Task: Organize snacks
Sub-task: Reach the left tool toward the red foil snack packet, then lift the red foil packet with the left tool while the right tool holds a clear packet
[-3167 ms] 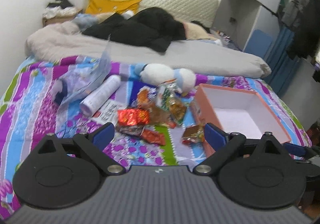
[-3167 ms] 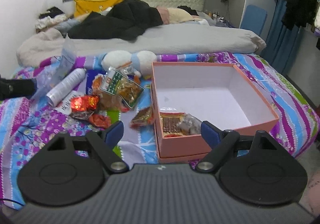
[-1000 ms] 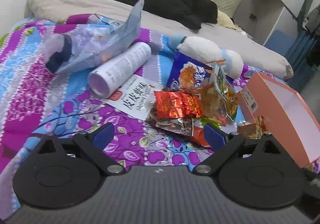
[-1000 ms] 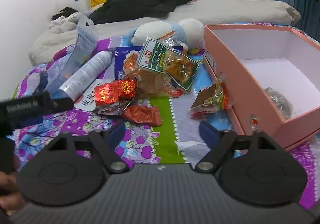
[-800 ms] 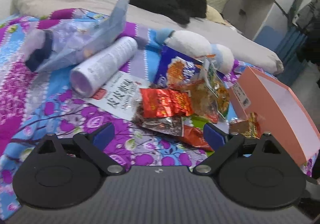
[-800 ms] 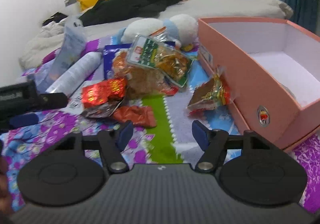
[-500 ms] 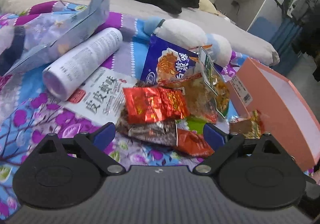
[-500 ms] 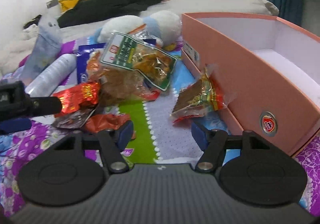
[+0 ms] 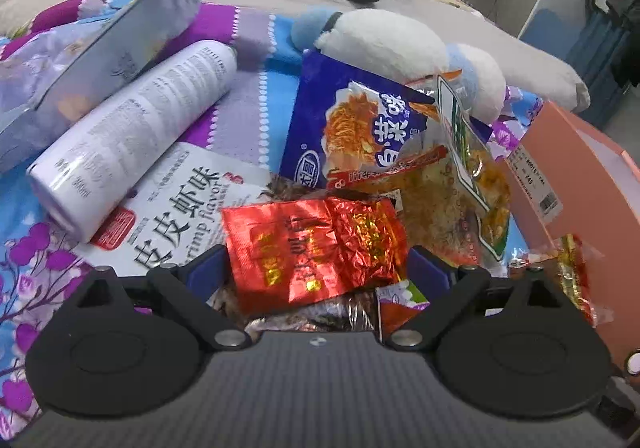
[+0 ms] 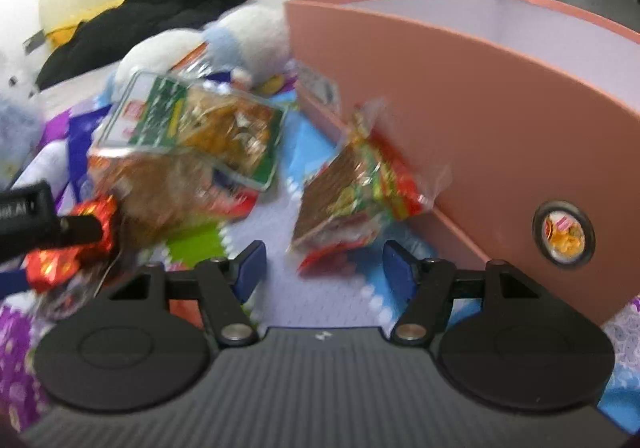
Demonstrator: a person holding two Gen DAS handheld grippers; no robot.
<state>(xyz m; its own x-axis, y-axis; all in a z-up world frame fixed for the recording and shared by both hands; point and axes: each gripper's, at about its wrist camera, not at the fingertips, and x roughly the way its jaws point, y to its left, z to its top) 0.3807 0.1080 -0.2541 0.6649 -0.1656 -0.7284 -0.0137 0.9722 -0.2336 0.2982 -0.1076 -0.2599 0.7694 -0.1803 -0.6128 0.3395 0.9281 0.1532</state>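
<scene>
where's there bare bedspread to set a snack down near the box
The only clear strip is the pale bedspread between the snack pile and the leaning snack packet by the pink box wall. The pile itself is crowded: red foil packet, blue noodle bag and green-label pack overlap. Leftward, the white spray can fills the room.

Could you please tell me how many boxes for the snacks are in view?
1: the pink box stands on the bedspread to the right of the snack pile, open at the top, with one packet leaning against its side wall.
</scene>
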